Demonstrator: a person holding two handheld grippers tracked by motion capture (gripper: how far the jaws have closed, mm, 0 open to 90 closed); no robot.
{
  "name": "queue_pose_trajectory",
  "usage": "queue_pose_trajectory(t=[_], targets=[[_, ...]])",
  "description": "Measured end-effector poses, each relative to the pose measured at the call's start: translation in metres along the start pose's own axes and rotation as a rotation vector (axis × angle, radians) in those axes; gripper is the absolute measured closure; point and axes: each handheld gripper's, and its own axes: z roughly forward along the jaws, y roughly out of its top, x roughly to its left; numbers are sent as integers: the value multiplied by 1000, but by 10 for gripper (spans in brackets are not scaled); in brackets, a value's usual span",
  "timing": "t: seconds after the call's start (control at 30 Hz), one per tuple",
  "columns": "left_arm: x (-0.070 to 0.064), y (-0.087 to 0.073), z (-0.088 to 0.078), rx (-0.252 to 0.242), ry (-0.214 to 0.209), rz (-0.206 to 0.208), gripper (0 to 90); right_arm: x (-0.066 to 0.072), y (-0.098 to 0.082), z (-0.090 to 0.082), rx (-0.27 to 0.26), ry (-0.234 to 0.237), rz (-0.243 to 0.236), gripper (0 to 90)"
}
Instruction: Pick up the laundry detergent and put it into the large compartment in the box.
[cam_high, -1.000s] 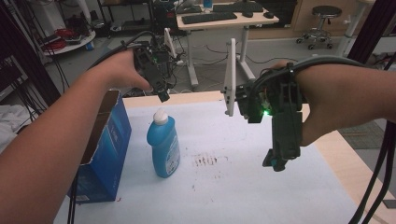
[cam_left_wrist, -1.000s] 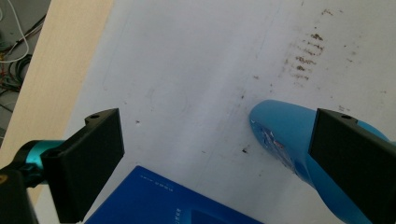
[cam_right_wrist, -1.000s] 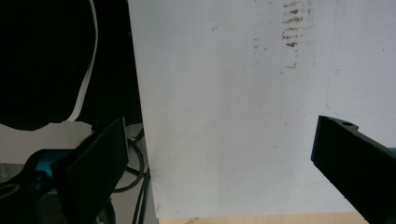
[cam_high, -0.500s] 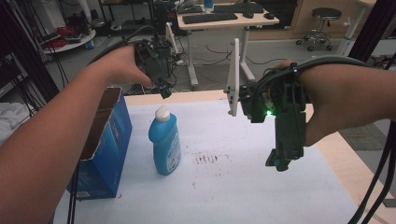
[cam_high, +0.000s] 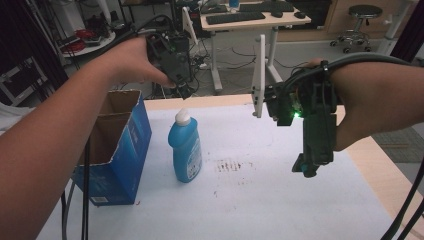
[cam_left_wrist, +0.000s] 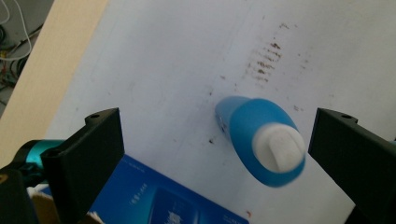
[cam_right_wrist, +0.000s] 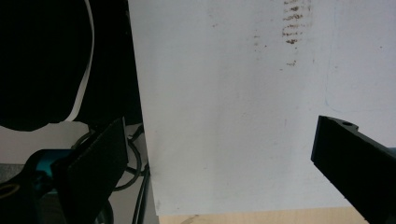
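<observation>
Looking down, wide left tongs (cam_left_wrist: 212, 154) frame the blue bottle (cam_left_wrist: 261, 140); wide right tongs (cam_right_wrist: 219, 163) see bare table (cam_right_wrist: 224, 116).

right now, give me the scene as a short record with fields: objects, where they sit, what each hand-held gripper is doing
surface: white table top with brown specks near the middle
bottle: blue bottle with white cap, upright, beside the box
box: blue cardboard box, flaps open, at the table's left
left hand-held gripper: left hand-held gripper held in the air above the bottle, jaws open, bottle cap between them in its own view
right hand-held gripper: right hand-held gripper raised over the table's right side, pointing down, jaws open, holding nothing
</observation>
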Motion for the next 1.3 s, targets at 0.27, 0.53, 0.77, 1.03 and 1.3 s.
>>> queue_pose_trajectory(t=[0.27,0.53,0.77,1.03,1.3], targets=[[-26,-18,-16,-44,-9,-78,34,5,-2,-4,-7,6,-4,32],[-42,-35,-5,-51,-46,-152,34,14,-3,-4,-19,10,-9,32],[-54,-47,15,-39,-62,-223,34,24,-4,4,-20,11,-2,32],[-59,-44,23,-54,-56,-299,34,28,-7,3,-20,3,6,32],[-61,-41,35,-35,-13,-407,34,28,-9,4,-26,4,3,32]])
